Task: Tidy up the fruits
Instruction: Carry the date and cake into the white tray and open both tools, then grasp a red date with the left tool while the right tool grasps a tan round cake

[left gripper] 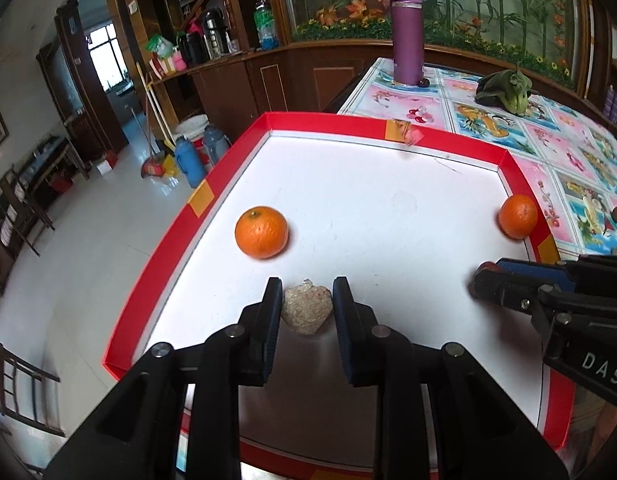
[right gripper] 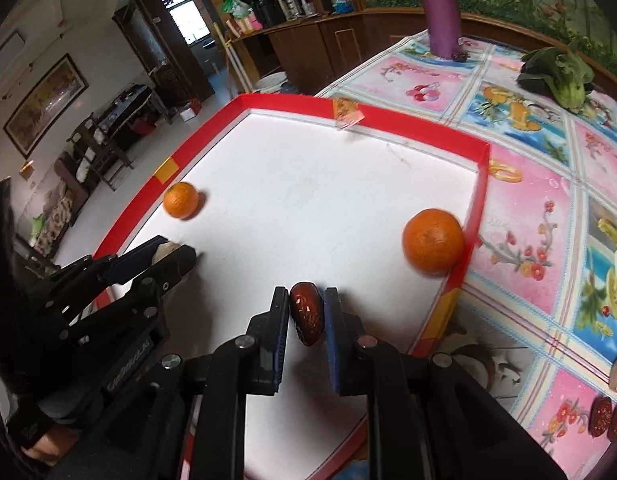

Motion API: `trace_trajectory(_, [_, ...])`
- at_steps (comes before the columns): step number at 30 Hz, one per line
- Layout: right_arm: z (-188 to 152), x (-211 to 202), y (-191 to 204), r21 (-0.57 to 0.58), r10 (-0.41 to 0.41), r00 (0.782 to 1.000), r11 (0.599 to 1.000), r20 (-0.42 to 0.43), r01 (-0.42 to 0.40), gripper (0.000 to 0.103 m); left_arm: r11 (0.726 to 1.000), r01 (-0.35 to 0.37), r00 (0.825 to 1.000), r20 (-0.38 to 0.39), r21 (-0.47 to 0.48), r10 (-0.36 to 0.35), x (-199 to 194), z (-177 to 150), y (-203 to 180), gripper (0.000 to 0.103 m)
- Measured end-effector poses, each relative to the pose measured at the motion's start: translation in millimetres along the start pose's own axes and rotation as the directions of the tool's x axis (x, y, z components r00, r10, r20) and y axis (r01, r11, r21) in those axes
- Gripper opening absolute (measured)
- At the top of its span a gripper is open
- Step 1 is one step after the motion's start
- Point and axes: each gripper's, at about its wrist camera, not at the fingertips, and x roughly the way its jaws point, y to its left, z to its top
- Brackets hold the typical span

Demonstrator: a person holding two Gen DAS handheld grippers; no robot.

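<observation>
A white tray with a red rim [left gripper: 212, 196] [right gripper: 478, 184] lies on the table. Two oranges rest in it: one near the left rim [left gripper: 261, 232] [right gripper: 180, 199], one against the right rim [left gripper: 518, 216] [right gripper: 432, 241]. My left gripper [left gripper: 307, 292] [right gripper: 170, 250] is shut on a beige, rough walnut-like lump [left gripper: 307, 307] just above the tray floor. My right gripper [right gripper: 307, 300] [left gripper: 484, 276] is shut on a dark red date [right gripper: 306, 312], low over the tray's near right part.
A purple flask [left gripper: 406, 32] and a leafy green vegetable [left gripper: 504, 90] [right gripper: 560, 74] stand on the patterned tablecloth behind the tray. Small dark red fruits [right gripper: 602, 420] lie on the cloth at the near right. The tray's left rim overhangs the floor.
</observation>
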Motion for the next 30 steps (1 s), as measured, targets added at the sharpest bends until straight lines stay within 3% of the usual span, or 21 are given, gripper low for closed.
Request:
trace_trajectory(2, [-0.7,-7.1,-2.9,0.010,0.000,1.000,1.000,0.027,0.000,0.040,1.000,0.012,1.000,-0.008,-0.013,-0.012,2.3,-0.8,5.7,0.029])
trace_trajectory(4, [-1.9,-15.5,-7.3,0.021,0.017,0.998,1.000,0.058,-0.018,0.053,1.000,0.028,1.000,-0.012,-0.013,-0.028,2.5,-2.3,9.9,0.048])
trace_trajectory(5, [-3.7,-23.4,-11.5,0.029,0.025,0.996,0.999,0.083,-0.027,0.053,1.000,0.024,1.000,-0.006,-0.017,-0.024,0.8,-4.0,13.2,0.063])
trace_trajectory(6, [-4.7,-28.3,-14.4,0.036,0.025,0.995,0.999,0.096,-0.029,0.053,1.000,0.023,1.000,0.008,-0.020,-0.023,-2.0,-5.7,15.6,0.072])
trace_trajectory(7, [-5.9,-34.1,-17.7,0.041,0.027,0.994,0.999,0.108,-0.032,0.053,0.999,0.032,0.999,0.025,-0.012,-0.032,-6.2,-7.9,17.8,0.074])
trace_trajectory(13, [-25.6,-85.9,-51.3,0.085,-0.013,0.982,0.996,0.189,-0.003,0.053,0.998,0.059,0.997,0.045,-0.006,-0.059,-23.0,-14.8,23.4,0.075])
trace_trajectory(19, [-62.3,-140.7,-90.8,0.138,-0.128,0.961,0.986,0.246,0.096,0.054,0.997,0.076,0.995,0.069,0.024,-0.078,-44.0,-21.2,17.4,0.078])
trace_trajectory(22, [-83.5,-157.9,-116.7,0.181,-0.185,0.955,0.973,0.231,0.144,0.054,0.995,0.093,0.994,0.054,0.025,-0.094,-50.4,-25.9,9.7,0.078])
trace_trajectory(27, [-124.3,-177.0,-158.4,0.280,-0.250,0.952,0.940,0.179,0.194,0.054,0.974,0.190,0.977,0.073,0.122,-0.200,-71.9,-25.2,-40.9,0.079])
trace_trajectory(30, [-140.8,-181.5,-172.3,0.319,-0.261,0.951,0.927,0.167,0.198,0.054,0.946,0.264,0.959,0.054,0.190,-0.278,-78.0,-25.5,-82.0,0.080])
